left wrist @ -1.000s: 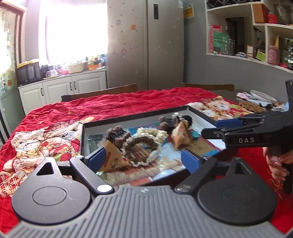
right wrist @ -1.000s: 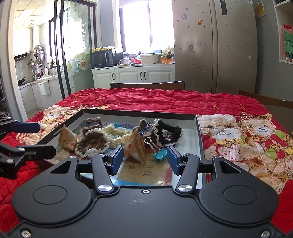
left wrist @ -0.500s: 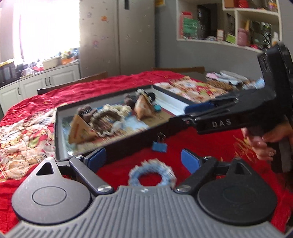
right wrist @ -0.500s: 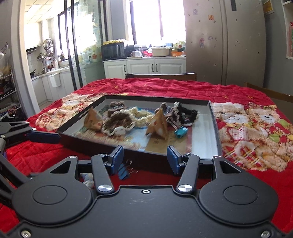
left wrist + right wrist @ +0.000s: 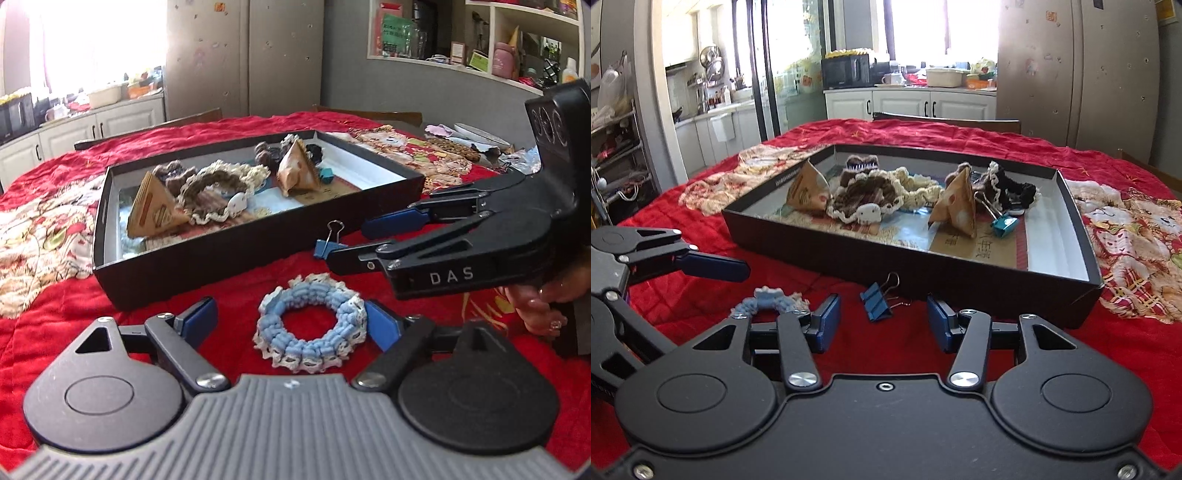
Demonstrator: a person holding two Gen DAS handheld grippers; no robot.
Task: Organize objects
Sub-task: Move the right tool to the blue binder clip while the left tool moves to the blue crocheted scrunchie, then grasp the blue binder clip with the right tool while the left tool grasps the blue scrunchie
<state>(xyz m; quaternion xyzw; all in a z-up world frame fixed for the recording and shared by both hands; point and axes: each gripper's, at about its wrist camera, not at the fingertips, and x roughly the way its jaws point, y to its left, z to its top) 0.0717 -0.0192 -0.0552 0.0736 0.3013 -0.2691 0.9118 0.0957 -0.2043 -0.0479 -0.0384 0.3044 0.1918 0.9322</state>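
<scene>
Scrunchie, blue and white crochet (image 5: 312,334), lies flat on the red quilted cloth (image 5: 74,354) just in front of the black tray's (image 5: 207,266) near wall. Left gripper (image 5: 291,321) straddles it: jaws wide apart and just narrowed a little, scrunchie between the blue pads. Right-hand pad (image 5: 380,325) sits at the scrunchie's edge; contact cannot be told. Left-hand pad stands clear of it, so no grip.

Blue binder clip (image 5: 877,301) lies on the cloth beside the tray's front wall, wire handles pointing toward the tray. Right gripper (image 5: 882,321) is lined up on it, jaws partly apart, clip ahead of and between the pads, neither pad touching. In the left wrist view the same clip (image 5: 327,243) shows just past the right gripper's fingertips. A hand (image 5: 543,306) holds that gripper's handle at the right edge.

Tray contents, seen from the right wrist view: two tan triangular paper packets (image 5: 956,206), one left and one centre; brown scrunchie with cream trim (image 5: 868,199); cream scrunchie (image 5: 916,188) behind it; black scrunchie with white trim (image 5: 1012,188) toward the right; teal binder clip (image 5: 1004,223) beside the centre packet; a brown fuzzy hair clip at the back.
</scene>
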